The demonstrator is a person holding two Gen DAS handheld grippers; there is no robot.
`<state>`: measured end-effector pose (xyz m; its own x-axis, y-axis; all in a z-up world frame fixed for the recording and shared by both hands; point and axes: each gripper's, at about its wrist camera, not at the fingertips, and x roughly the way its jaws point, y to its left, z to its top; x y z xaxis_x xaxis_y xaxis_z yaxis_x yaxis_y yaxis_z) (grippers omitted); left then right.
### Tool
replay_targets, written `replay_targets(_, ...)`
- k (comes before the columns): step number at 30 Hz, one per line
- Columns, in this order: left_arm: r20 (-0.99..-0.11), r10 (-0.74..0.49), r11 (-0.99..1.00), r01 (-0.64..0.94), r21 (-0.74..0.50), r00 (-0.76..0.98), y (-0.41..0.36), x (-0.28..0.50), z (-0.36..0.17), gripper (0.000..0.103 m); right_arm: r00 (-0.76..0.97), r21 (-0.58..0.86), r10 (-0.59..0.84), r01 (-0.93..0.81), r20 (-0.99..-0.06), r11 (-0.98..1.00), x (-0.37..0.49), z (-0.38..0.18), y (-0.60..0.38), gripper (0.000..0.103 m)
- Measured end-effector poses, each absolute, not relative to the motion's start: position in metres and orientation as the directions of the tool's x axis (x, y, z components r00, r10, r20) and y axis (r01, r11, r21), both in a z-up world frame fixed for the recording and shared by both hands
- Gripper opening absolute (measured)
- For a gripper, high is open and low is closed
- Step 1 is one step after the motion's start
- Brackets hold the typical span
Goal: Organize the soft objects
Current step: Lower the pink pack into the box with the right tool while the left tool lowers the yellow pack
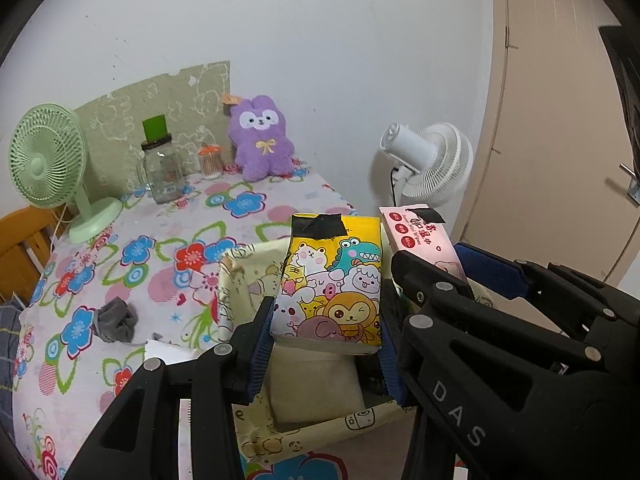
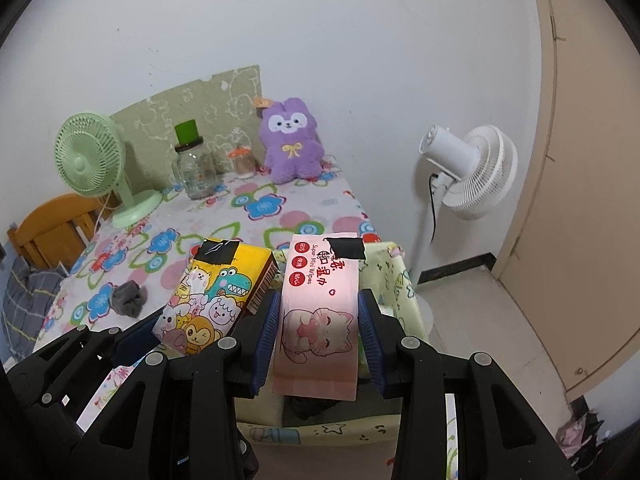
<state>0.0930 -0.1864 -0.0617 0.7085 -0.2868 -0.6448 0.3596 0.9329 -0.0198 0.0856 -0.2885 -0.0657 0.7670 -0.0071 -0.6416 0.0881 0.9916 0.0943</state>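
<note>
Overhead, both packs above basket

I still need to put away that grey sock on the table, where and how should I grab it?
Grip the grey sock across its bunched middle, coming straight down from above. It lies crumpled in a low heap on the floral tablecloth, so the raised folds give the jaws something to pinch.

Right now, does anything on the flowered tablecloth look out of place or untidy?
Yes. A crumpled grey cloth piece lies loose on the flowered tablecloth, left of the cream fabric basket, while both grippers hold packs over the basket. It looks left behind.
</note>
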Motion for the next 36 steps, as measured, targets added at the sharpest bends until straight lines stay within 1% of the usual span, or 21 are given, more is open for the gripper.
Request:
replay_targets(6, -0.67, -0.279, 0.932, 0.361, -0.017, 0.688, -0.189, 0.098, -0.071, 0.049, 0.748, 0.095, -0.005, 0.09, -0.664, 0.991, 0.091, -0.077, -0.291, 0.042)
replay_targets(11, -0.695, -0.271, 0.933, 0.359, -0.021, 0.666, -0.191, 0.103, -0.079, 0.052, 0.732, 0.09, -0.005, 0.091, -0.681, 0.992, 0.096, -0.086, -0.291, 0.042)
replay_targets(12, -0.696, -0.27, 0.933, 0.358, -0.02, 0.665, -0.191, 0.104, -0.08, 0.056, 0.73, 0.091, -0.005, 0.092, -0.684, 0.992, 0.097, -0.087, -0.291, 0.042)
replay_targets(13, -0.697, -0.267, 0.934, 0.356, -0.018, 0.665, -0.192, 0.104, -0.081, 0.064, 0.727, 0.092, -0.004, 0.093, -0.687, 0.991, 0.098, -0.089, -0.292, 0.042)
replay_targets(15, -0.7, -0.26, 0.935, 0.353, -0.011, 0.665, -0.192, 0.105, -0.083, 0.072, 0.723, 0.094, -0.003, 0.094, -0.691, 0.991, 0.099, -0.091, -0.292, 0.042)
replay_targets(16, -0.7, -0.256, 0.936, 0.353, -0.007, 0.667, -0.193, 0.105, -0.083, 0.073, 0.721, 0.097, 0.0, 0.094, -0.693, 0.991, 0.1, -0.092, -0.293, 0.042)
replay_targets(19, -0.703, -0.249, 0.936, 0.351, 0.002, 0.666, -0.193, 0.106, -0.083, 0.076, 0.716, 0.105, 0.006, 0.095, -0.698, 0.99, 0.101, -0.094, -0.294, 0.043)
replay_targets(28, -0.702, -0.249, 0.937, 0.35, 0.001, 0.667, -0.188, 0.106, -0.082, 0.078, 0.708, 0.111, 0.021, 0.082, -0.706, 0.99, 0.103, -0.093, -0.289, 0.045)
replay_targets(29, -0.701, -0.249, 0.937, 0.35, 0.001, 0.668, -0.187, 0.106, -0.081, 0.078, 0.71, 0.108, 0.019, 0.08, -0.704, 0.991, 0.102, -0.092, -0.288, 0.05)
replay_targets(30, -0.699, -0.251, 0.936, 0.351, 0.0, 0.67, -0.186, 0.105, -0.08, 0.078, 0.713, 0.105, 0.019, 0.077, -0.701, 0.991, 0.101, -0.091, -0.287, 0.058)
replay_targets(32, -0.693, -0.255, 0.936, 0.352, -0.001, 0.674, -0.183, 0.103, -0.078, 0.078, 0.72, 0.104, 0.018, 0.076, -0.694, 0.992, 0.099, -0.089, -0.285, 0.066)
replay_targets(36, -0.684, -0.258, 0.936, 0.352, -0.003, 0.682, -0.178, 0.098, -0.073, 0.079, 0.728, 0.099, 0.012, 0.076, -0.685, 0.992, 0.094, -0.084, -0.28, 0.07)
